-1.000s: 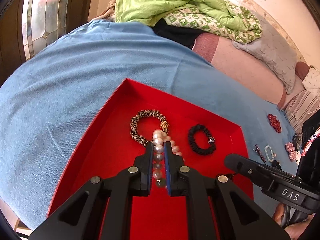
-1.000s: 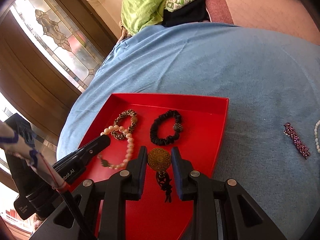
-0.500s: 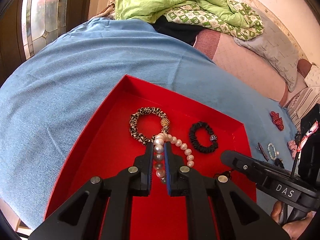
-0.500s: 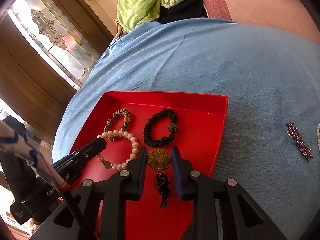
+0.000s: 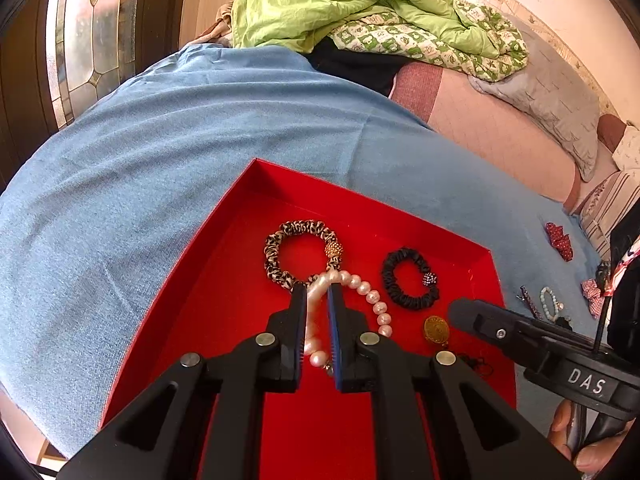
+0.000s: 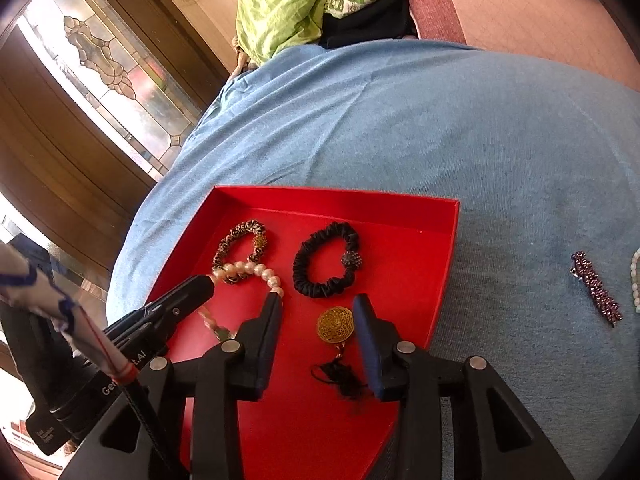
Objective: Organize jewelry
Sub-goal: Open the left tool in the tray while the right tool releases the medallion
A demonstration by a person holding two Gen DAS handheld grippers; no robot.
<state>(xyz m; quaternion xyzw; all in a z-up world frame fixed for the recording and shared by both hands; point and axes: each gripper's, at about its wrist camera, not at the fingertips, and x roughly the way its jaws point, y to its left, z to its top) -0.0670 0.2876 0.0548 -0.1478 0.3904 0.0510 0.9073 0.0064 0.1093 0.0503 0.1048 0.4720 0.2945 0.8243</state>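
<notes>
A red tray (image 5: 224, 320) (image 6: 432, 300) lies on a blue blanket. In it lie a leopard-print scrunchie (image 5: 298, 252) (image 6: 240, 244), a black scrunchie (image 5: 408, 280) (image 6: 324, 264), a pearl bracelet (image 5: 360, 284) (image 6: 256, 270) and a gold disc pendant with a black tassel (image 6: 336, 324) (image 5: 436, 330). My left gripper (image 5: 317, 292) is shut on the pearl bracelet, low over the tray floor. My right gripper (image 6: 318, 308) is open, its fingers on either side of the gold pendant, which lies loose on the tray.
A purple beaded clip (image 6: 596, 288) and white beads (image 6: 635, 280) lie on the blanket right of the tray. Red bows (image 5: 558, 238) and more small pieces (image 5: 548, 304) lie further right. A green quilt (image 5: 360, 4) is heaped at the back. A glass door (image 6: 108, 68) stands at left.
My right gripper has opened and let the gold pendant down onto the tray. My left gripper has lowered the pearl bracelet toward the tray floor, still shut on it.
</notes>
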